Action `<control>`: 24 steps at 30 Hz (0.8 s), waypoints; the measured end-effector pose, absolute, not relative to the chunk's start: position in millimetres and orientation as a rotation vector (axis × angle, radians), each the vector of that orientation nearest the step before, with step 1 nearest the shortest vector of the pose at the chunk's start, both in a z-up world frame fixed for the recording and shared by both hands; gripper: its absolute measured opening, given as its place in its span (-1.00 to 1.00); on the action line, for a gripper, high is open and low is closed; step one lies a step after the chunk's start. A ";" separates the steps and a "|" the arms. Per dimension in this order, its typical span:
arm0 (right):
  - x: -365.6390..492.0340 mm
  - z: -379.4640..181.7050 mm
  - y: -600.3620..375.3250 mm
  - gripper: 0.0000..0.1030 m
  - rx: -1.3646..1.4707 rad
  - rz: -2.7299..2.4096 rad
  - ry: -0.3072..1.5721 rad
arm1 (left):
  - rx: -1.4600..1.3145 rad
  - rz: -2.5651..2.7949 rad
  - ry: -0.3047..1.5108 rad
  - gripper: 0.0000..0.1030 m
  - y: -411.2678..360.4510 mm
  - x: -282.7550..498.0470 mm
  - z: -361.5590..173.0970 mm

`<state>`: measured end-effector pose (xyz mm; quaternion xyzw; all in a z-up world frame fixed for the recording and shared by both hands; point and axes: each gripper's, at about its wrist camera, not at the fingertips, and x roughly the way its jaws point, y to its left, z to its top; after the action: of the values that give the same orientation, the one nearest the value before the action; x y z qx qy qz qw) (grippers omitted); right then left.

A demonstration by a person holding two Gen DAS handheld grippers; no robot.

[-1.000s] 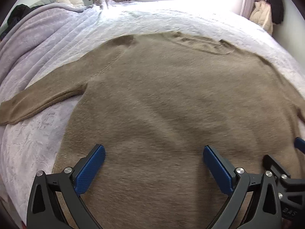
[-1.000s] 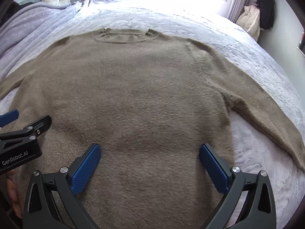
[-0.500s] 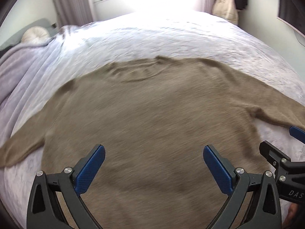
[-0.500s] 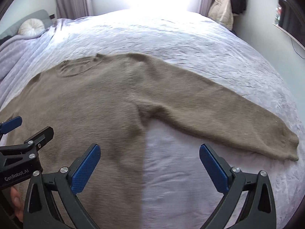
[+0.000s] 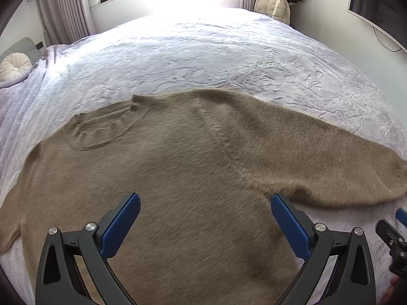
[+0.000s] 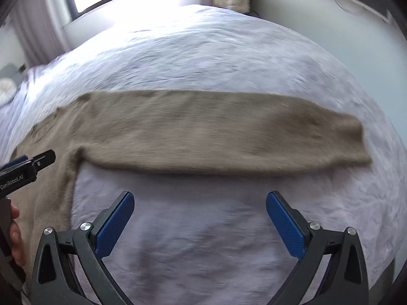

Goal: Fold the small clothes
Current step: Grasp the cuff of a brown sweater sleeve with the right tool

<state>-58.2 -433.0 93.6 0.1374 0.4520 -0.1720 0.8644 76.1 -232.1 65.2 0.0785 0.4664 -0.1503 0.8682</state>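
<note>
Only the right view shows the sweater's (image 5: 178, 165) sleeve cuff (image 6: 356, 142).

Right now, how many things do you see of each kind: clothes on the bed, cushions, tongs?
Sweaters: 1, the brown sweater spread flat on the bed.
Cushions: 1, the round cushion at the far left.
Tongs: 2, the left tongs and the right tongs, both open.
Total: 4.
</note>
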 end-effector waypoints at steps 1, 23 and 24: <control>-66.1 91.5 -449.8 1.00 0.344 -0.383 0.941 | 0.160 -0.320 0.987 1.00 -237.8 80.0 62.7; -28.9 85.0 -560.7 -0.78 0.532 -0.491 0.809 | 0.154 -0.314 1.053 1.00 -281.0 127.7 18.9; -29.0 88.8 -556.4 -0.79 0.505 -0.488 0.803 | 0.158 -0.313 1.050 1.00 -281.1 127.4 18.4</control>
<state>-29.0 -556.4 88.8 0.2407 0.3829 -0.2325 0.8611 127.4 -281.1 18.4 0.0749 0.4984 -0.1485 0.8508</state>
